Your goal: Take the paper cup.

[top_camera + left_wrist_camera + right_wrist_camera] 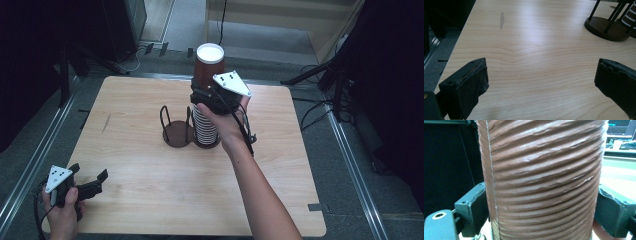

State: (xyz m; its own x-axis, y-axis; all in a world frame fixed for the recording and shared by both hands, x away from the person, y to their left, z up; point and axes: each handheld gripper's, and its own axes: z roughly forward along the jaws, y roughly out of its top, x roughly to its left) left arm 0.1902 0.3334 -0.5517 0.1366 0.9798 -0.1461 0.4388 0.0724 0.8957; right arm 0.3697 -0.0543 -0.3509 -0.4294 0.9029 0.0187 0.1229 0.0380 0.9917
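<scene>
A ribbed brown paper cup with a white inside sits at the top of a stack of cups in the right ring of a dark double cup holder. My right gripper is shut on that cup, one jaw pressed to each side. In the right gripper view the brown cup stands between the jaws of the right gripper. My left gripper rests open at the table's near left corner. In the left gripper view the left gripper has bare wood between its jaws.
The holder's left ring has no cups in it; the stack stands just past it. The wooden table has a metal rail along each side. Dark stands and cables lie on the floor beyond the far edge.
</scene>
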